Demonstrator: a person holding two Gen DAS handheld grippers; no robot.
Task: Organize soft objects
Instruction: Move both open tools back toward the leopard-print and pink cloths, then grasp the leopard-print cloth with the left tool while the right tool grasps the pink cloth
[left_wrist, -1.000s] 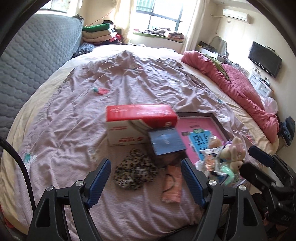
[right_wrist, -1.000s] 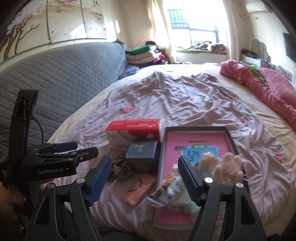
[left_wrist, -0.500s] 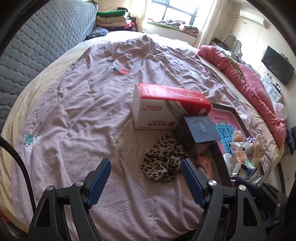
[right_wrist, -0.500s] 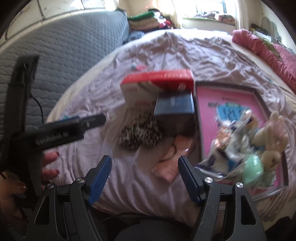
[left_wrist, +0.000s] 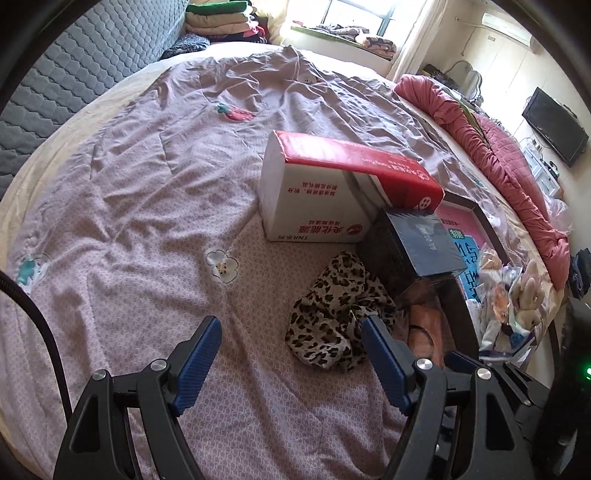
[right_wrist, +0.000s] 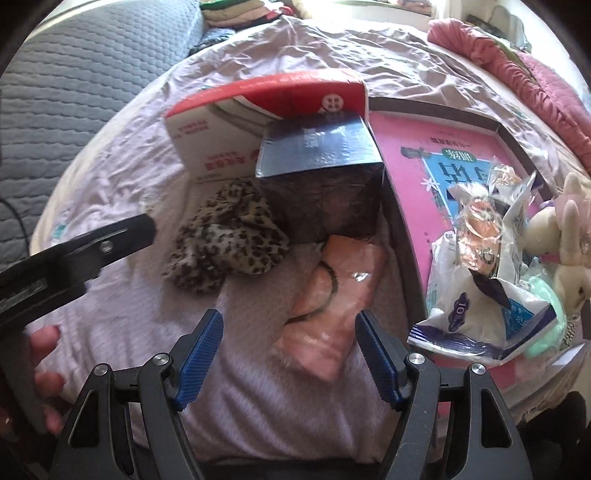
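A crumpled leopard-print cloth (left_wrist: 332, 317) (right_wrist: 229, 240) lies on the lilac bedspread, just in front of a dark blue box (left_wrist: 417, 247) (right_wrist: 321, 177). My left gripper (left_wrist: 291, 350) hovers open over the bedspread, its right finger at the cloth's near edge. Beside the cloth lies a pink plastic-wrapped packet (right_wrist: 332, 302). My right gripper (right_wrist: 288, 347) is open above that packet's near end, nothing between its pads. A pale plush rabbit (right_wrist: 569, 236) (left_wrist: 524, 295) and crinkly bags (right_wrist: 480, 288) sit on a pink flat box (right_wrist: 428, 147).
A red and white carton (left_wrist: 332, 184) (right_wrist: 236, 122) stands behind the dark box. A rolled pink quilt (left_wrist: 509, 166) lines the bed's right side. A grey padded headboard (left_wrist: 74, 74) is at the left, folded clothes (left_wrist: 218, 22) at the far end. A hand (right_wrist: 40, 373) holds the left gripper's handle.
Both grippers have come down closer to the bed and tilted more steeply. The left one drew toward the leopard cloth, the right one toward the pink packet. Both jaws kept the same width.
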